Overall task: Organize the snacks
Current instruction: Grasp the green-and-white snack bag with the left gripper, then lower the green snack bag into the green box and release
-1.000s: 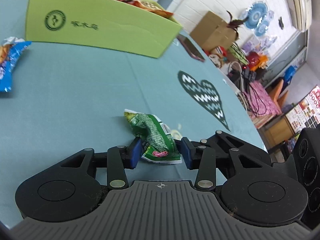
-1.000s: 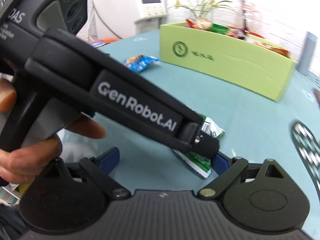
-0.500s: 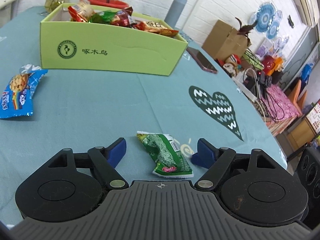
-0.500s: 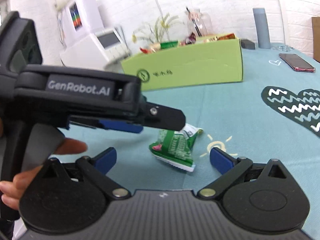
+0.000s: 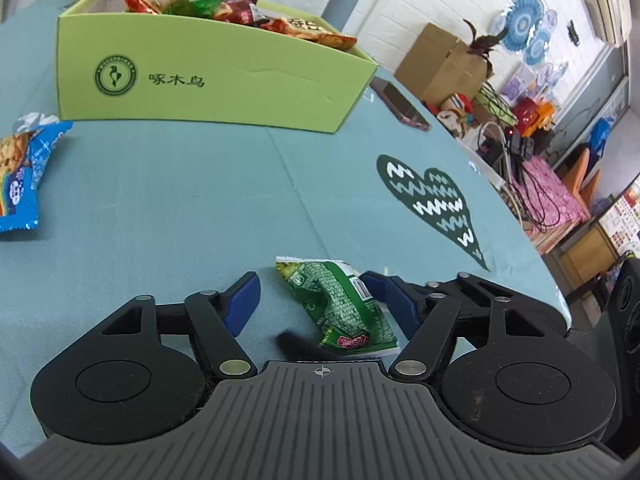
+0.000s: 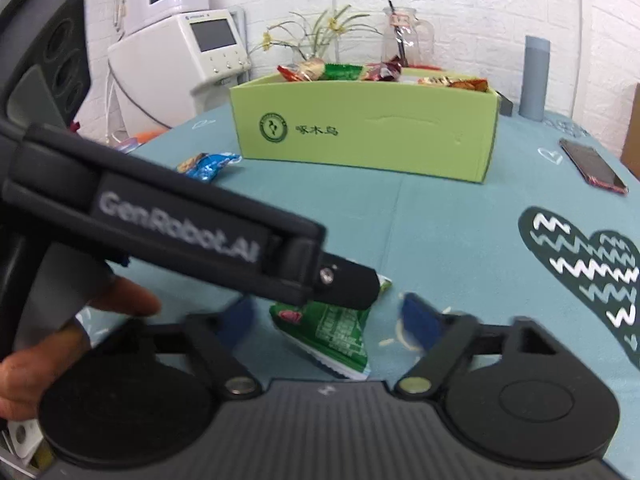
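Green packet (image 5: 340, 306): 1, table | blue packet (image 5: 22, 172): 1 | both jaws apart

Readable marks on box and gripper

The green box (image 5: 216, 80) bears the characters 啄木鸟 on its front wall, with a round dark-green bird emblem at their 9 o'clock; the same print shows in the right wrist view; the left gripper (image 6: 304, 280) body reads "GenRobot.AI" in pale letters along its side; print on the snack packets is too small to read.

Both wrist views low, near, sharing green packet (image 5: 340, 312)
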### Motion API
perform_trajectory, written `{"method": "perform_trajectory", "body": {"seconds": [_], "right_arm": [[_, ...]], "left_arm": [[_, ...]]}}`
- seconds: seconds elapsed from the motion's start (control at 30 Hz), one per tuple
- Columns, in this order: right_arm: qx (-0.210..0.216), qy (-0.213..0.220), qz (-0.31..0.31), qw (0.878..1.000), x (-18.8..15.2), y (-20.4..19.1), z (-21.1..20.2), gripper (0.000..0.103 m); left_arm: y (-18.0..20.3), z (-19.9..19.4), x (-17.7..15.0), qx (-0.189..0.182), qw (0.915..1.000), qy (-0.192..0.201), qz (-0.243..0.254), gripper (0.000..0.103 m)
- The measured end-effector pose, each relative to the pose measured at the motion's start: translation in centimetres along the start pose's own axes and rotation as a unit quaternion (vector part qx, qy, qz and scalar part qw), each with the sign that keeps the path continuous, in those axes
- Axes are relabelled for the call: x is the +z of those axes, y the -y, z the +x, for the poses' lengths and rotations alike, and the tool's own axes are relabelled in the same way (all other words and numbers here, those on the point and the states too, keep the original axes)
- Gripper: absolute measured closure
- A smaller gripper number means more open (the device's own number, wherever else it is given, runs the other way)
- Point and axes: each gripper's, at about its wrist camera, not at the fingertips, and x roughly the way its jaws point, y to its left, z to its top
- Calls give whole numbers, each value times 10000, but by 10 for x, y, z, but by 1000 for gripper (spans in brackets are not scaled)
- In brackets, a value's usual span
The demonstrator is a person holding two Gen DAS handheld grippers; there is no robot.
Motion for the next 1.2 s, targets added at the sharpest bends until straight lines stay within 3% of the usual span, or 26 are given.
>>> {"method": "perform_trajectory", "body": {"seconds": [0.07,0.17,0.37,0.73,0.97,1.07,1.2], "right_arm": [[0,-4,32,10000,0,0,0,49],[72,-39,177,9998,2,6,0,51],[27,166,202,9997,21,19,-3,50],[-72,735,-306,9968,101,38,23,50],[-68,966,-537,9939,173,58,80,43],[-40,852,-495,9951,191,68,116,43],[122,670,-348,9971,195,80,147,40]], "left_arm": [[2,3,-3,-159,9998,-75,83,81],[5,1,-2,-149,9999,-38,49,84],[16,0,23,-98,9998,106,136,84],[15,2,116,-5,9970,709,298,84],[-8,25,199,156,9929,1116,369,87],[-29,49,226,185,9942,1039,225,87],[-56,76,237,77,9961,879,0,86]]}}
